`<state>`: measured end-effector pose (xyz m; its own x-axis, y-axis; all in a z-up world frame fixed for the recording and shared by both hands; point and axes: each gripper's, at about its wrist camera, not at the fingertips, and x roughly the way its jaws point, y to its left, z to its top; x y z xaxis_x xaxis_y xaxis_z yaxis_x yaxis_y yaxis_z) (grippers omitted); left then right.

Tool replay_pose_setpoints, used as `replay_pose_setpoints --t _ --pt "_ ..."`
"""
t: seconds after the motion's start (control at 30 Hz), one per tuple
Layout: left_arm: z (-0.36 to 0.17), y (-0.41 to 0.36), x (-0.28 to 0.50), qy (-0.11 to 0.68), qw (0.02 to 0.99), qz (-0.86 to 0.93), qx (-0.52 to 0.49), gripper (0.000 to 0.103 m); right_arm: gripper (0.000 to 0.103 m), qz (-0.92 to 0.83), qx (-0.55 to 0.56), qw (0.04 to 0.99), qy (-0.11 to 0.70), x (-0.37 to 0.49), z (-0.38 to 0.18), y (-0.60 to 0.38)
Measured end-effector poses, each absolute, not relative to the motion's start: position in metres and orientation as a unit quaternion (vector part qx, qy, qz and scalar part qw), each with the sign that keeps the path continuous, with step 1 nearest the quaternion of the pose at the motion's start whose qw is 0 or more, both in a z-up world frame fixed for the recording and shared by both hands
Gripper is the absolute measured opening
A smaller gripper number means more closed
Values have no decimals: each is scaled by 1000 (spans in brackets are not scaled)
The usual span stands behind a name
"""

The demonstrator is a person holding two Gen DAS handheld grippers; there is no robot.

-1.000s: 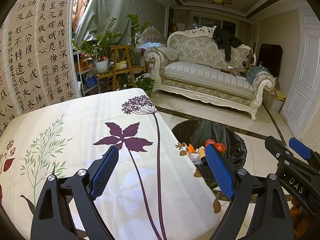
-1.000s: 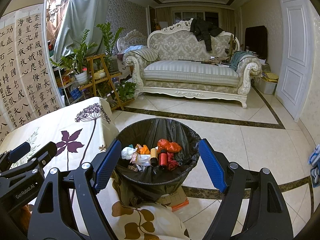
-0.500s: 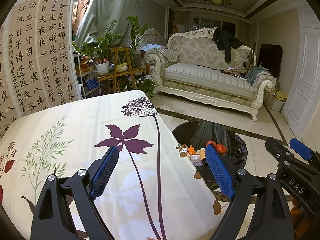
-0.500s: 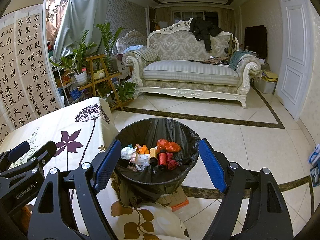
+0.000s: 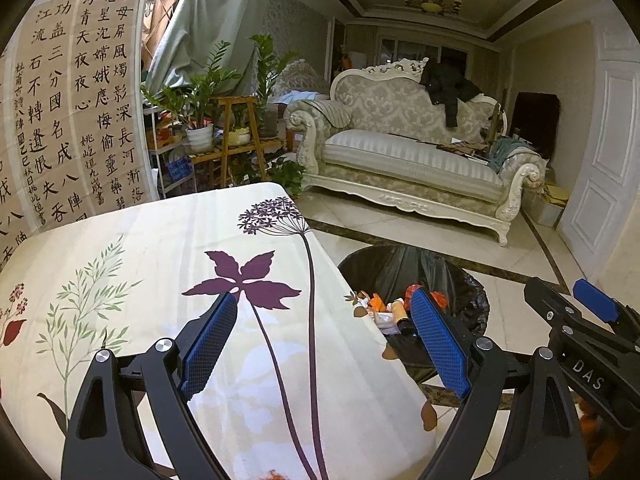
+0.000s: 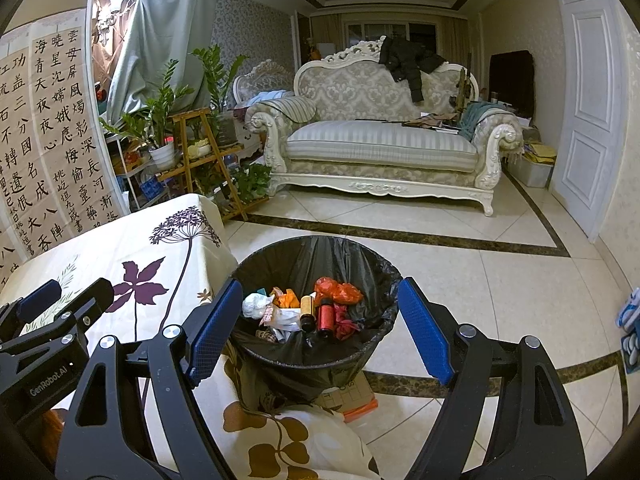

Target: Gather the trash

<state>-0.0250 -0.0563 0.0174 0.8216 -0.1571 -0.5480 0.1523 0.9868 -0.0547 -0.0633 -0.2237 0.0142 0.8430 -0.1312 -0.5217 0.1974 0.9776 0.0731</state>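
1. The left gripper point(image 5: 320, 344) holds its fingers point(image 5: 208, 344) wide apart with nothing between them, above the flowered cloth of the counter point(image 5: 140, 264).
2. The right gripper point(image 6: 316, 328) likewise stands open and empty, poised over the near rim of the trash bin point(image 6: 376, 280), which sits on the floor just right of the counter.
3. No loose trash shows on the part of the counter in view, so the collecting looks close to finished or between items.
4. To do the step well, I would scan the counter and the floor for anything left, then bring open fingers down squarely on one piece, pinch it at its firmest part, and carry it fully over the bin mouth before letting go, so it does not catch on the liner edge.
5. The bin is lined with a black bag point(image 6: 320, 256) and is partly filled: a white crumpled wad point(image 6: 256, 306) at the left, orange wrappers point(image 6: 288, 298), a gold cylinder point(image 6: 307, 308), a red cylinder point(image 6: 326, 316) and crumpled red plastic point(image 6: 338, 290) at the far right.
6. A flat box point(image 6: 352, 396) lies under the bin's near side.
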Motion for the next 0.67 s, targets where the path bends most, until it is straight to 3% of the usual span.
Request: replay_pose_setpoints --t 0.67 --pt "11 -45 -18 299 951 -73 -16 86 78 -76 58 958 270 -57 4 -212"
